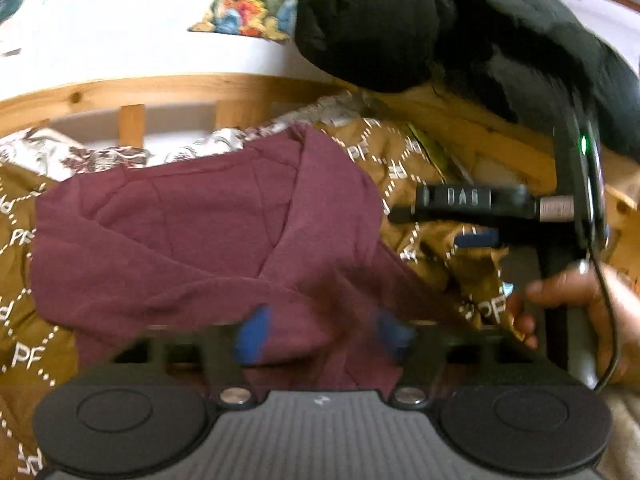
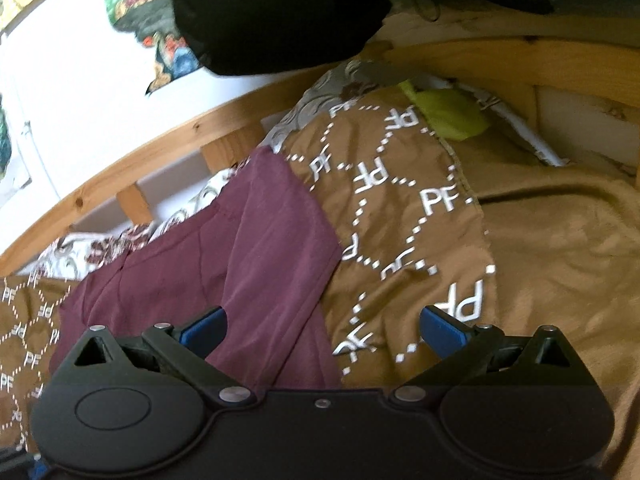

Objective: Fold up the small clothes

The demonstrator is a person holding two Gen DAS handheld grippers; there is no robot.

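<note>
Bedroom corner: wooden bed rail (image 2: 168, 152) against a white wall, brown blanket (image 2: 404, 208) printed with white "PF" lattice spread over the mattress, black padded jacket (image 1: 400, 20) hanging above. Maroon garment (image 1: 180, 224) lying partly folded on that blanket, directly ahead of the left gripper (image 1: 322, 334) and running on under and between its blue pads. Left claw spread, pads blurred, cloth between them but not visibly pinched. In the right wrist view, same garment ahead and toward the left finger of the right gripper (image 2: 322, 326); right claw spread wide, nothing held, left pad over the maroon cloth, right pad over blanket. From the left view, right gripper off to the right of the left claw, a hand (image 1: 580, 300) wrapped round its handle.

Likely thin, light jersey: soft, limp, no stiffness, prone to draping and sliding off its fold rather than holding a crease. Little risk of damage; more risk of pinching the blanket along with it. Best hold probably at a free edge or corner nearest each claw, through a single layer, lifted just clear of the blanket before carrying across.
</note>
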